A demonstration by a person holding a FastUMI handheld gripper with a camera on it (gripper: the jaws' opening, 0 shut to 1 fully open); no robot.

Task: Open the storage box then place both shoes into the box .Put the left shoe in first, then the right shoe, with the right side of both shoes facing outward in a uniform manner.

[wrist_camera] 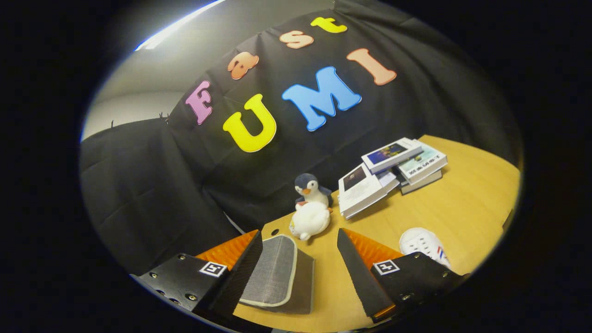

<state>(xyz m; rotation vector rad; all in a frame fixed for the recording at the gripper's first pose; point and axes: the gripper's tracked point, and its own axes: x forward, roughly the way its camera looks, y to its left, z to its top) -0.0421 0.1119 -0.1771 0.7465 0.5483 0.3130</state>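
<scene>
Box (277,273): grey, woven fabric look with a pale trim edge, blocky with a rounded top corner; it lies between the fingers, close against the left one, resting on the surface. Its long axis runs away from the fingers toward the penguin. Lid looks closed, though I cannot tell for sure.
Fingers (299,256): spread wide apart, holding nothing; ribbed wedge-shaped pads, each on a block with a small square marker. The left finger (240,273) touches or nearly touches the box's side; the right finger (358,273) stands clear of it, bare surface between.
Gripper pose: tilted, rolled to one side, so the surface slopes across the view; it points low over the surface toward the wall.
Penguin (311,208): soft plush, dark head, round white belly, just beyond the box, ahead of the gap between the fingers.
Books (391,173): loose stack, glossy covers, fanned and partly leaning, beyond the right finger.
Shoe (423,243): white, smooth, rounded toe with small stripes on its side, just right of the right finger; partly hidden by it, heading unclear.
Surface (462,199): smooth, light wood tone.
</scene>
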